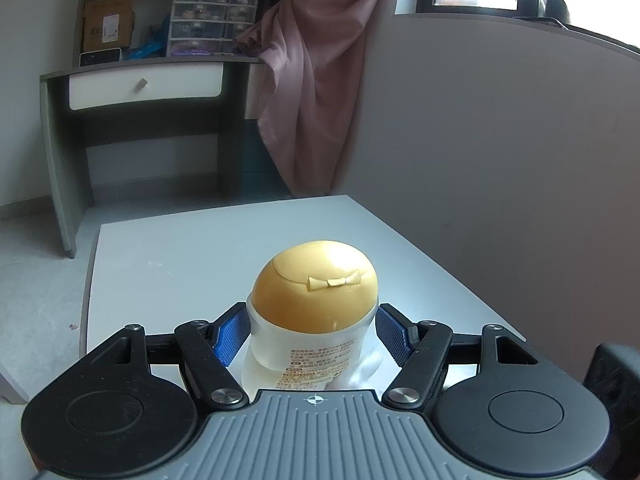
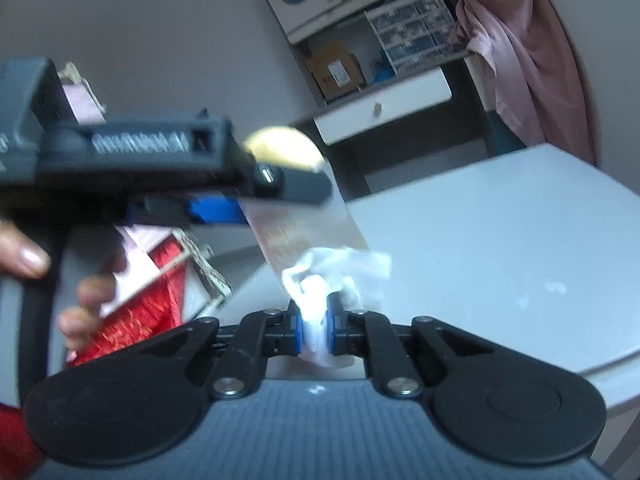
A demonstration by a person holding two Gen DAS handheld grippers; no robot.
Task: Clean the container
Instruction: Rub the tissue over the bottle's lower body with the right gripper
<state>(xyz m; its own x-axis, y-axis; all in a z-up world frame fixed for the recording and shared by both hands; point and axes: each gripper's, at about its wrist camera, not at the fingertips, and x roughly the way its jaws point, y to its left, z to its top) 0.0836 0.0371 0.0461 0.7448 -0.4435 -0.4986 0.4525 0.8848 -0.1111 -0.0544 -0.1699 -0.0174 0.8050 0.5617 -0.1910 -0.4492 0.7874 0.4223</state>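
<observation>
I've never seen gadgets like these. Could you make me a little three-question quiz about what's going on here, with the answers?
1. True or false: the left gripper is closed on the container.
2. What does the right gripper hold between its fingers? A) a sponge B) a white wipe C) a brush
3. What colour is the container's domed lid, and what small shape is moulded on it?

Key
1. True: its blue pads press the clear body from both sides.
2. B: the white wipe is pinched there and touches the container's side.
3. Yellow, with a little bow.
</observation>
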